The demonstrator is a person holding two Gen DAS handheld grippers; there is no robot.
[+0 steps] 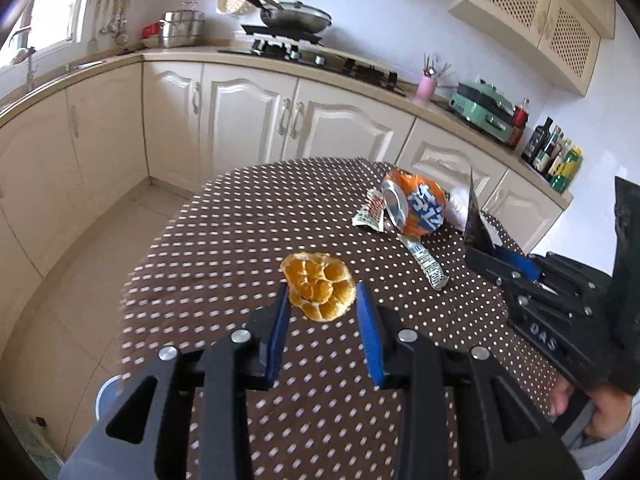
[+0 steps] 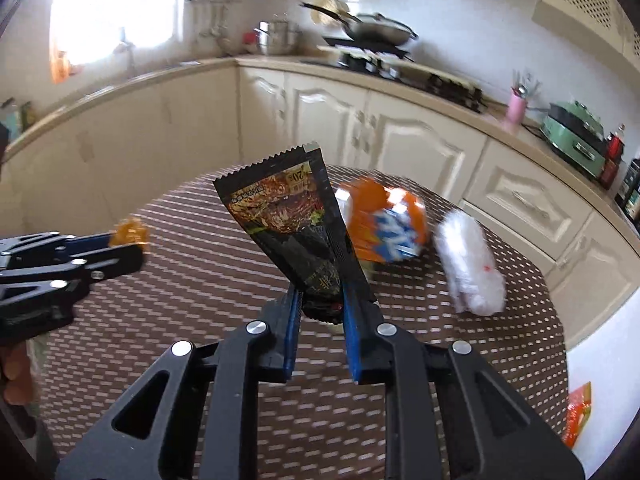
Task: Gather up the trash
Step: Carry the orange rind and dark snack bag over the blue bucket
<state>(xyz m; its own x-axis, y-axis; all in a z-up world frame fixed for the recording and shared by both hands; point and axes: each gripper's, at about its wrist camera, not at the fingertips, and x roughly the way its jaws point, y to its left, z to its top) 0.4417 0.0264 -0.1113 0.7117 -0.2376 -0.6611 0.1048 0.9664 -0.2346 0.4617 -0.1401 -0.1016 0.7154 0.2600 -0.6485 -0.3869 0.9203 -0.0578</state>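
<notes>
My left gripper (image 1: 322, 294) is shut on an orange peel (image 1: 319, 284) and holds it above the brown dotted table (image 1: 224, 216). My right gripper (image 2: 320, 296) is shut on a black snack wrapper (image 2: 292, 224) that stands up between its fingers. A crushed orange can (image 1: 416, 208) lies on the far side of the table with a torn printed wrapper (image 1: 428, 266) beside it. A crumpled white plastic bag (image 2: 470, 264) lies right of the can (image 2: 386, 224). The left gripper with the peel (image 2: 129, 232) shows at the left of the right wrist view.
An orange packet (image 2: 576, 416) lies at the table's right edge. Cream kitchen cabinets (image 1: 248, 116) and a counter with a stove and wok (image 1: 296, 20) curve behind the table. Bottles (image 1: 556, 156) stand at the counter's right end. Tiled floor lies to the left.
</notes>
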